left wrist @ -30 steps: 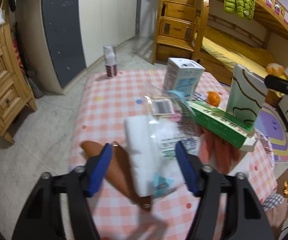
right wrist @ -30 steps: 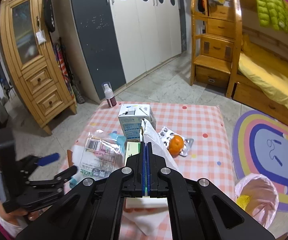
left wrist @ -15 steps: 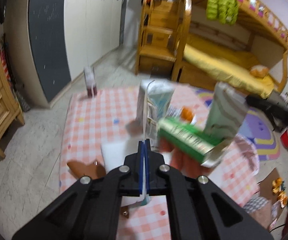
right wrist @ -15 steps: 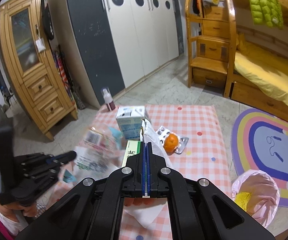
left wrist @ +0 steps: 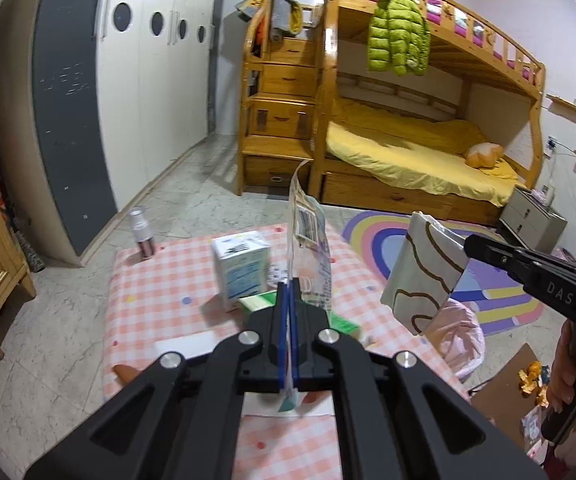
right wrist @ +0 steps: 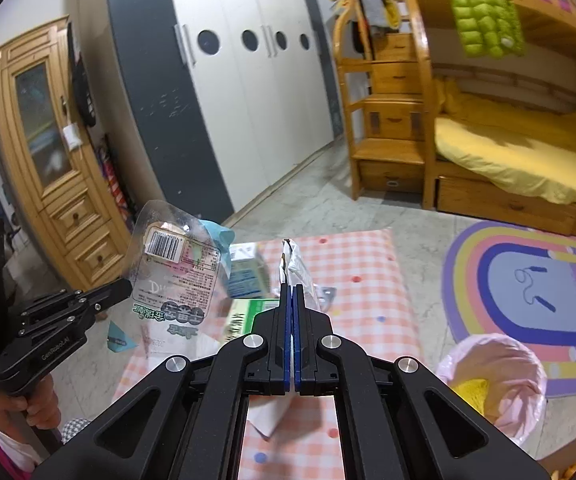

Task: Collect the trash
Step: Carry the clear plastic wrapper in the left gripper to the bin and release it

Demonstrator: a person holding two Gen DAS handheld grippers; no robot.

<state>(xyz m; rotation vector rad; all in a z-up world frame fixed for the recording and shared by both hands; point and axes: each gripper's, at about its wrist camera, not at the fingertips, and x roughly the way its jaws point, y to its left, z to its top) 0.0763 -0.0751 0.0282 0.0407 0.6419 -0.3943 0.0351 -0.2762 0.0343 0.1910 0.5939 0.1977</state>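
My left gripper (left wrist: 288,336) is shut on a clear plastic wrapper (left wrist: 307,236) with a barcode, held up above the pink checked table (left wrist: 160,288); the wrapper also shows in the right wrist view (right wrist: 176,276). My right gripper (right wrist: 291,340) is shut on a white paper bag with brown lines (left wrist: 423,276), seen edge-on in its own view (right wrist: 299,276). A pink-lined trash bin (right wrist: 499,376) stands on the floor right of the table.
On the table are a blue-white carton (left wrist: 242,268), a green box (right wrist: 248,312), a white sheet (left wrist: 188,344) and a small spray bottle (left wrist: 142,236). A rainbow rug (right wrist: 527,280), bunk bed (left wrist: 407,152) and wardrobe (right wrist: 228,92) lie beyond.
My left gripper closed on the clear wrapper and lifted it off the table. My right gripper stayed shut on the paper bag and drew back a little.
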